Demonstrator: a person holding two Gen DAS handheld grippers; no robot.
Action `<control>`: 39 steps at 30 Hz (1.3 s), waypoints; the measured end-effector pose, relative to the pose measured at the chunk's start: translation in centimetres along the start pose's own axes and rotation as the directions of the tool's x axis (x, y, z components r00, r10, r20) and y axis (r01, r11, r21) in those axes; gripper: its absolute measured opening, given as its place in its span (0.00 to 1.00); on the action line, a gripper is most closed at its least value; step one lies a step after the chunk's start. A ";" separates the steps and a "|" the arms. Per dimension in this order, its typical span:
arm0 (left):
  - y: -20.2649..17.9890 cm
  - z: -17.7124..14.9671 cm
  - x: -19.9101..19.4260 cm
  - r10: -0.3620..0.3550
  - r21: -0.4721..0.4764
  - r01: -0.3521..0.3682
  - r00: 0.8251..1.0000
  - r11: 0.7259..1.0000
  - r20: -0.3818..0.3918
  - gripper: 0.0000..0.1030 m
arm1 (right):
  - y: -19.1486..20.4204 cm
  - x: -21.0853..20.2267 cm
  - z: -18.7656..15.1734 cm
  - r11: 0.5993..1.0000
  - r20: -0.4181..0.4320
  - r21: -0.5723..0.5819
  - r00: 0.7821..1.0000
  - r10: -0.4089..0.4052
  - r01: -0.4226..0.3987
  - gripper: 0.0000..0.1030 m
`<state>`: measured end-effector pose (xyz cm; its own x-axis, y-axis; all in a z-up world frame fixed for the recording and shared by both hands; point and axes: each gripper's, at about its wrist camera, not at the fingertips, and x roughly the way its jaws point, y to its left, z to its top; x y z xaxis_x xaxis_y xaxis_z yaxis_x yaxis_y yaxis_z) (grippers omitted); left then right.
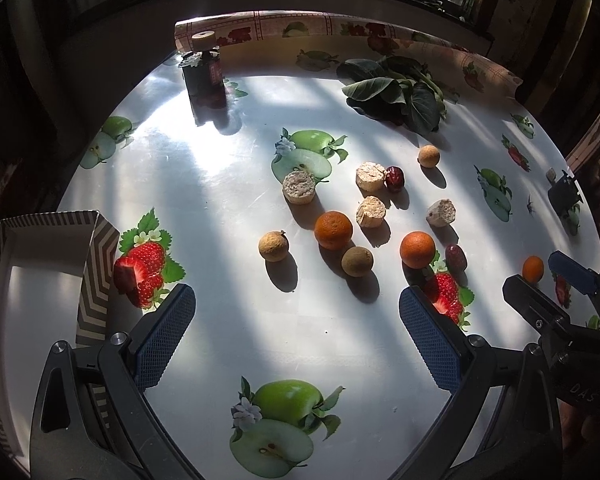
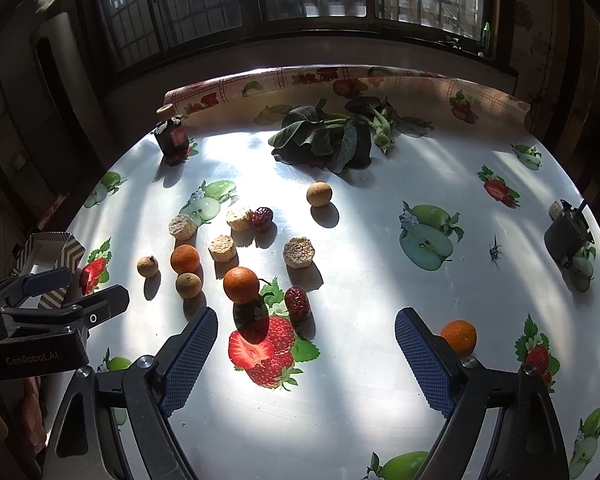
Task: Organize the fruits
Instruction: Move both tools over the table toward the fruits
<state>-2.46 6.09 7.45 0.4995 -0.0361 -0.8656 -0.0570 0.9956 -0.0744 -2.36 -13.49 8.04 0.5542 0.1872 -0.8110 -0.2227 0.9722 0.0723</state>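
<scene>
Hovering wide open and empty, both the left gripper [image 1: 296, 320] and right gripper [image 2: 306, 344] are facing oranges [image 1: 333, 230] mid-frame on the bench [image 1: 220, 200].

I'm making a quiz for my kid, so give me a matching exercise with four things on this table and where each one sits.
Things:
1. bottle
2. greens
3. box
4. lone orange

Places:
A. far middle, by the cloth roll
B. beside the right hand-held gripper's finger
C. far left corner
D. left edge, near the left hand-held gripper

Pairs: 1-C, 2-A, 3-D, 4-B
</scene>
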 end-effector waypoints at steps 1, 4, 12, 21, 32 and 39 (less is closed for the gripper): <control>-0.1 0.0 0.1 -0.006 -0.001 0.006 1.000 1.000 -0.004 1.00 | -0.1 0.1 0.0 1.000 -0.009 -0.001 1.000 0.000 0.000 0.87; -0.4 0.1 0.5 -0.011 0.013 0.011 1.000 1.000 -0.012 1.00 | 0.0 0.2 0.0 1.000 -0.025 -0.009 1.000 -0.005 0.005 0.87; -1.6 0.7 1.2 -0.020 0.064 0.021 0.999 0.998 -0.026 1.00 | -0.5 -0.5 -0.2 1.000 -0.018 0.002 1.000 -0.011 0.011 0.87; -2.0 0.9 1.6 -0.024 0.083 0.027 0.999 0.996 -0.036 1.00 | -1.3 -0.3 -0.4 1.000 -0.015 0.026 1.000 0.009 -0.008 0.87; -1.4 0.8 2.3 -0.001 0.054 0.004 0.999 0.999 -0.049 1.00 | -1.2 0.5 0.1 1.000 -0.018 0.017 1.000 0.025 -0.024 0.87; -2.1 1.0 2.6 0.010 0.065 -0.007 0.999 0.998 -0.046 1.00 | -1.1 1.0 0.4 0.999 -0.021 0.014 0.999 0.029 -0.029 0.87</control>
<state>-0.18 4.01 5.84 0.4588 -0.0302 -0.8880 -0.0042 0.9993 -0.0362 -1.27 -14.32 7.42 0.5303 0.2127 -0.8207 -0.2273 0.9682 0.1041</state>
